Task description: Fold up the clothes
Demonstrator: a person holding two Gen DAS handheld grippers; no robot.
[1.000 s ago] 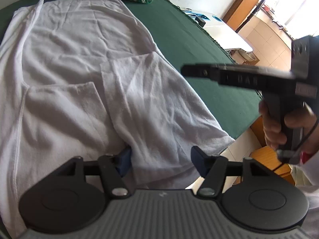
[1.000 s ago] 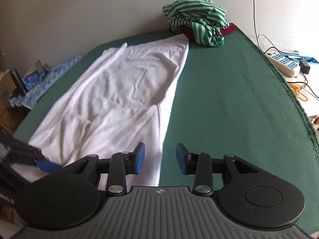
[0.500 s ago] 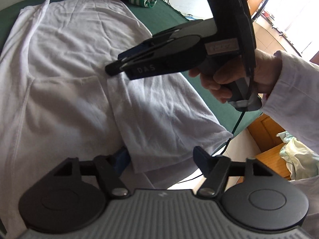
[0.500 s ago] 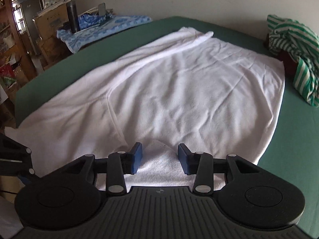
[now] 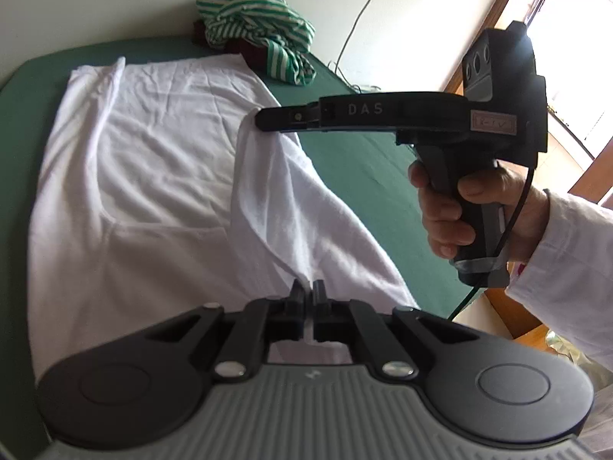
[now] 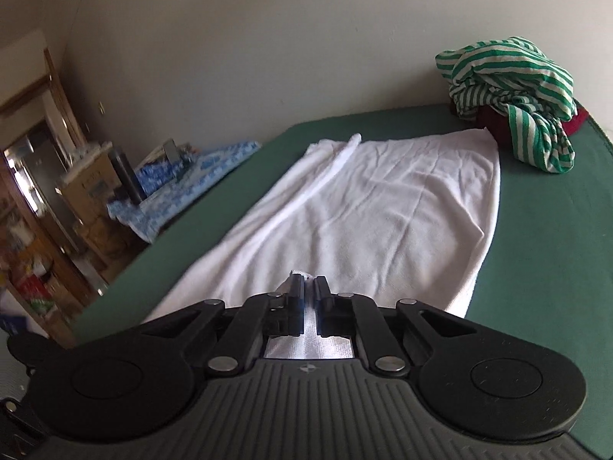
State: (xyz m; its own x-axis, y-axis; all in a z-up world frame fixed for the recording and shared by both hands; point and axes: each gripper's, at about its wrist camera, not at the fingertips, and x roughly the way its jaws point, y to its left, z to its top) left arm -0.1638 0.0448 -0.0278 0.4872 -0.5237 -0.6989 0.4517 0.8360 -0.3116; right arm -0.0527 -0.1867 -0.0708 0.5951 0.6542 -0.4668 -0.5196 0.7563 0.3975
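Note:
A white garment (image 5: 153, 176) lies spread along the green table (image 5: 367, 176). My left gripper (image 5: 307, 291) is shut on its near edge, where the cloth bunches between the fingers. In the left wrist view my right gripper (image 5: 264, 119), held by a hand in a white sleeve, pinches a corner of the same cloth and holds it lifted above the table. From the right wrist view, my right gripper (image 6: 308, 287) is shut with white fabric (image 6: 383, 207) showing between and under its fingers. The lifted strip runs between the two grippers.
A green-and-white striped garment (image 6: 513, 103) is heaped over something dark red at the table's far end. A blue patterned cloth (image 6: 191, 176), boxes and shelves stand to the left beyond the table. A cable (image 5: 360, 19) hangs on the wall; a doorway is at right.
Both grippers went from open to shut on the white garment. The right gripper came over the cloth, took a corner and raised it; the fold near the left gripper is now lifted.

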